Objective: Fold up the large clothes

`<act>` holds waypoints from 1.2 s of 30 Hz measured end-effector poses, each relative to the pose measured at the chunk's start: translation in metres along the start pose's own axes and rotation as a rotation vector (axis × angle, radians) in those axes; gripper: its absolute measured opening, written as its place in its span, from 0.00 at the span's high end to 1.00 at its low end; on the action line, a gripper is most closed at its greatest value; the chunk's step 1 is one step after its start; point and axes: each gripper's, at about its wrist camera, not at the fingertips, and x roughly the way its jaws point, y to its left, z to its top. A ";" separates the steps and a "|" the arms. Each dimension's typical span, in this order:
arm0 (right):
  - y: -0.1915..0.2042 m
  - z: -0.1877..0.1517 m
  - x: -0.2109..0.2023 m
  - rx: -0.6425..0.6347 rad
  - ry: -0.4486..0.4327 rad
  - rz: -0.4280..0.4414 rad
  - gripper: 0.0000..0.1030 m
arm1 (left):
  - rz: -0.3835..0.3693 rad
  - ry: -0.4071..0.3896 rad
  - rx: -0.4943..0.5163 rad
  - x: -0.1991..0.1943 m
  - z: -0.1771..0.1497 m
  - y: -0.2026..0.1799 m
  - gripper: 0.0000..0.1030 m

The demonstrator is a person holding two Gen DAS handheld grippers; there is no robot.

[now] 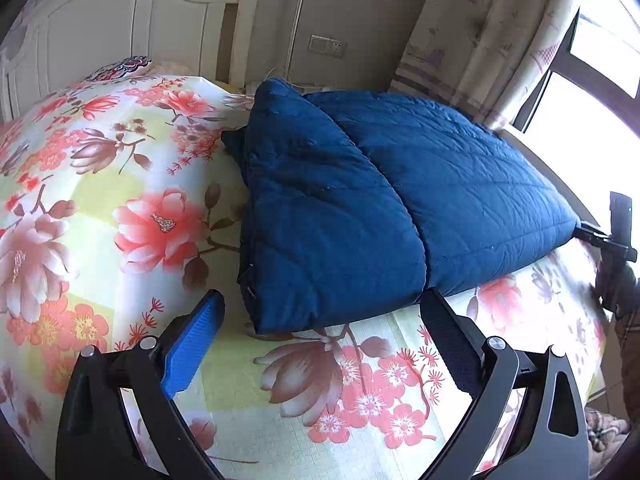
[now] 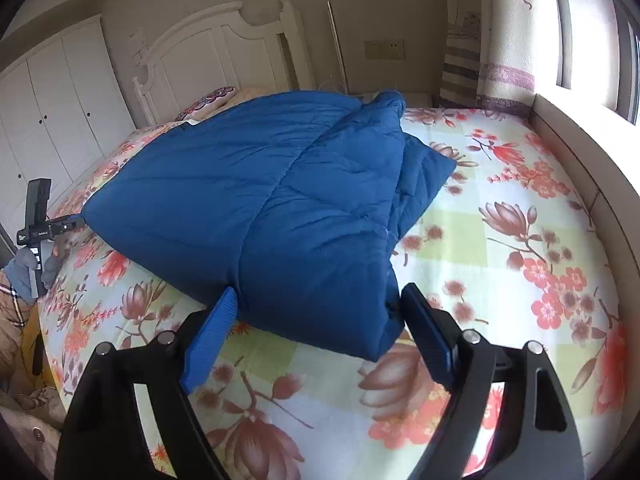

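Observation:
A large dark blue quilted garment (image 1: 360, 208) lies folded in layers on the flowered bed sheet (image 1: 120, 216). It also shows in the right wrist view (image 2: 260, 208). My left gripper (image 1: 324, 304) is open, its blue pads (image 1: 192, 344) on either side of the garment's near edge, just short of it. My right gripper (image 2: 316, 296) is open, its fingers straddling the garment's near corner. In each view the other gripper shows at the garment's far edge: the right one in the left wrist view (image 1: 612, 236), the left one in the right wrist view (image 2: 44, 228).
A white headboard (image 2: 224, 52) and a patterned pillow (image 2: 208, 102) stand at the bed's head. White wardrobe doors (image 2: 52, 100) are at the left. A curtain (image 1: 480, 40) and window (image 2: 592, 28) are at the right, with a low ledge (image 2: 592, 168) beside the bed.

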 end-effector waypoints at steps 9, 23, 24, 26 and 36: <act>0.004 0.000 0.000 0.022 -0.009 -0.020 0.35 | -0.036 -0.028 0.053 0.009 0.012 -0.015 0.20; 0.033 -0.043 -0.069 0.018 -0.060 0.029 0.77 | -0.035 -0.024 0.129 -0.059 -0.036 -0.051 0.62; 0.037 -0.053 -0.080 0.014 -0.056 0.042 0.77 | -0.044 -0.019 0.128 -0.067 -0.045 -0.053 0.62; 0.045 -0.075 -0.097 0.012 -0.050 0.064 0.77 | -0.060 -0.010 0.131 -0.086 -0.068 -0.058 0.62; 0.066 -0.161 -0.151 0.054 -0.040 0.107 0.54 | -0.029 -0.057 0.063 -0.137 -0.149 -0.063 0.41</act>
